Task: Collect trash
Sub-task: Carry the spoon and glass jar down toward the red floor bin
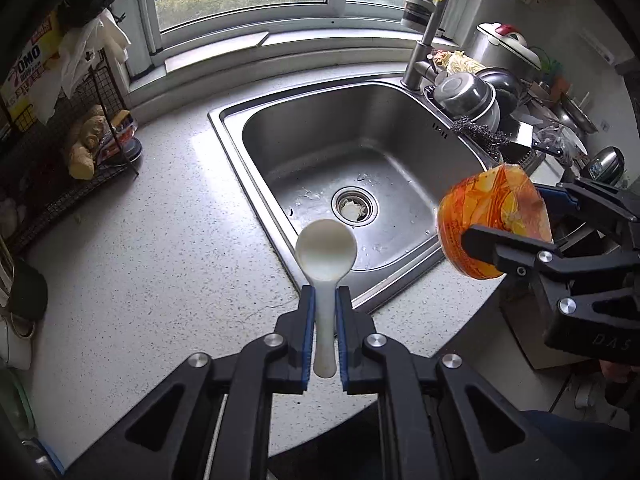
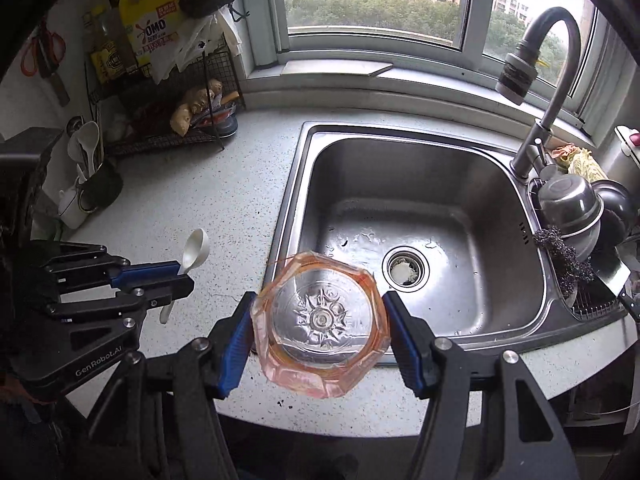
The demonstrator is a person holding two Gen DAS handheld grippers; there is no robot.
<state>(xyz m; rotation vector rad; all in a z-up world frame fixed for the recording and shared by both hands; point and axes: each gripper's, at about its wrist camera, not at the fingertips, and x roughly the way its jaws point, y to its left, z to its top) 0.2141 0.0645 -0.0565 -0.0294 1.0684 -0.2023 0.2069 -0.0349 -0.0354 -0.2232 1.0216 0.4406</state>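
Trash rides in both tongs: a white plastic spoon (image 1: 325, 248) is clamped by its handle in the left gripper (image 1: 325, 300), its bowl jutting forward, and an orange-tinted plastic cup (image 2: 320, 320) is pinched across its sides by the blue pads of the right gripper (image 2: 320, 320), its clear ridged base facing the camera. Both are held in the air above the front edge of the speckled counter (image 1: 140, 260), the cup over the near rim of the steel sink (image 1: 360, 152), the spoon just left of that rim. Left of the sink the counter lies bare up to a wire rack (image 2: 160, 92) with ginger and a yellow detergent jug (image 2: 150, 28) in the far corner. A curved faucet (image 2: 552, 80) rises behind the sink's right side, where upturned steel bowls (image 2: 572, 204) and a dark scrubber (image 2: 560, 256) crowd the edge. Food scraps sit in the drain (image 2: 405, 270).
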